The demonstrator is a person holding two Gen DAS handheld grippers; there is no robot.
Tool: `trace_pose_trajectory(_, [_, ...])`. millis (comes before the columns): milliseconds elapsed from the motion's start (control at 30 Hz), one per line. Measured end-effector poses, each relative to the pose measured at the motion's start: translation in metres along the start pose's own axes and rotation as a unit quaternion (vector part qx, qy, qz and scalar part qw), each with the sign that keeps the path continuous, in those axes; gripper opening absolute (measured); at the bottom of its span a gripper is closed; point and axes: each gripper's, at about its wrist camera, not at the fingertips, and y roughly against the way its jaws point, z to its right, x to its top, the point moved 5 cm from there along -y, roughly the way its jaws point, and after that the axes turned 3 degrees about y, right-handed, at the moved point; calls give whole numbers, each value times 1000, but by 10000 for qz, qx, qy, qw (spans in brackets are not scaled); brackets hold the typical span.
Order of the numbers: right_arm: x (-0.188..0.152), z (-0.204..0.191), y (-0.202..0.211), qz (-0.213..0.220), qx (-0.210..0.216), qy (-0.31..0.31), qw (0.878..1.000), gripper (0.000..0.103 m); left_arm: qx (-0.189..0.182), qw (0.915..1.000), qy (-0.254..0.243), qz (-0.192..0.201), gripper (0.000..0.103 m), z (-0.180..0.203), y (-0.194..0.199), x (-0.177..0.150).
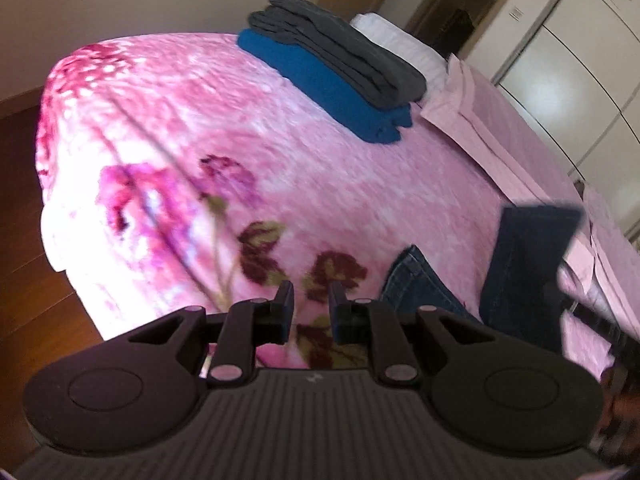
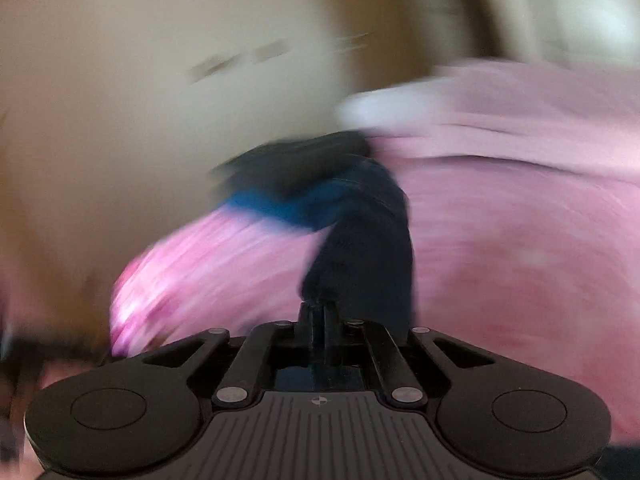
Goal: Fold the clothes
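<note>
A pair of dark blue jeans [image 1: 524, 264] is being folded on a bed covered with a pink floral blanket [image 1: 248, 128]. In the right wrist view, the right claw [image 2: 319, 312] is seen pressed together on a fold of the denim [image 2: 360, 256], which rises from the jaws as a narrow band running away towards the far end of the bed; that view is heavily blurred. The left claw [image 1: 311, 304] is only narrowly parted with nothing between its fingers, held above the blanket just left of a jeans hem [image 1: 416, 280].

The step in hand is judged to be the carrying-over of the pinched end. The next move would call for that end to be laid square on the rest and the fold flattened. A finished stack, grey garments [image 1: 340, 60] on a blue one [image 1: 328, 92], lies well apart near the pillows [image 1: 404, 40].
</note>
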Motion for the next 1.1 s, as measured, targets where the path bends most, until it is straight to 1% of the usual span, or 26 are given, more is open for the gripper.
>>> trace_pose_trajectory(33, [-5, -23, -7, -236, 152, 375, 9989, 3, -30, 10000, 52, -15, 13, -1, 3, -1])
trace_pose_trajectory(67, [-14, -39, -12, -439, 39, 608, 9972, 3, -71, 9999, 98, -36, 14, -1, 5, -3])
trace_pose_trajectory(133, [-35, -53, -6, -593, -291, 891, 9938, 6, -125, 9998, 150, -98, 14, -1, 8, -9])
trace_pose_trajectory(167, [-47, -58, -1, -659, -443, 1011, 9917, 10, -205, 9995, 174, -158, 14, 2, 8, -12])
trace_pose_trajectory(200, [-57, -60, 7, -688, -532, 1052, 9906, 16, -306, 9991, 199, -229, 14, 5, 7, -16])
trace_pose_trajectory(233, [-70, -58, 21, -687, -705, 1026, 9898, 17, -407, 9985, 223, -300, 14, 8, 6, -20])
trace_pose_trajectory(267, [-80, -55, 21, -709, -916, 1013, 9881, 18, -508, 9977, 248, -371, 14, 11, 5, -24])
trace_pose_trajectory(300, [-92, -55, 38, -771, -1123, 1026, 9854, 18, -654, 9965, 290, -432, 14, 16, 4, -27])
trace_pose_trajectory(367, [-112, -44, 58, -987, -1628, 1156, 9749, 18, -959, 9930, 413, -549, 17, 30, -1, -32])
trace_pose_trajectory(433, [-128, -35, 81, -1100, -2002, 1159, 9666, 19, -1206, 9889, 567, -655, 20, 41, -9, -36])
trace_pose_trajectory(467, [-135, -31, 90, -1138, -2155, 1147, 9630, 21, -1281, 9870, 668, -698, 22, 46, -13, -37])
trace_pose_trajectory(500, [-139, -30, 97, -1154, -2243, 1128, 9611, 26, -1332, 9854, 775, -724, 23, 49, -19, -38])
trace_pose_trajectory(533, [-143, -27, 103, -1186, -2298, 1104, 9596, 31, -1373, 9838, 884, -744, 26, 52, -25, -39])
trace_pose_trajectory(567, [-143, -26, 105, -1203, -2348, 1124, 9580, 42, -1362, 9827, 987, -778, 27, 54, -31, -39])
trace_pose_trajectory(600, [-146, -26, 107, -1181, -2410, 1230, 9554, 43, -1332, 9817, 1087, -818, 27, 55, -37, -40])
trace_pose_trajectory(667, [-147, -30, 106, -1159, -2453, 1515, 9505, 43, -1229, 9806, 1258, -866, 27, 56, -48, -42])
trace_pose_trajectory(767, [-149, -38, 101, -1189, -2523, 1975, 9398, 43, -1077, 9822, 1295, -830, 25, 54, -54, -45])
trace_pose_trajectory(800, [-151, -39, 100, -1216, -2499, 2114, 9371, 43, -1045, 9828, 1289, -814, 22, 53, -55, -46])
trace_pose_trajectory(833, [-153, -41, 98, -1244, -2474, 2252, 9341, 43, -1010, 9832, 1291, -804, 14, 51, -55, -47])
trace_pose_trajectory(867, [-157, -42, 93, -1283, -2414, 2403, 9314, 43, -975, 9835, 1296, -796, 11, 49, -55, -48])
trace_pose_trajectory(1033, [-170, -47, 84, -1356, -2430, 3064, 9103, 43, -892, 9825, 1421, -804, 11, 41, -56, -51])
trace_pose_trajectory(1100, [-172, -49, 83, -1406, -2433, 3263, 9025, 43, -845, 9834, 1405, -779, 11, 42, -56, -50])
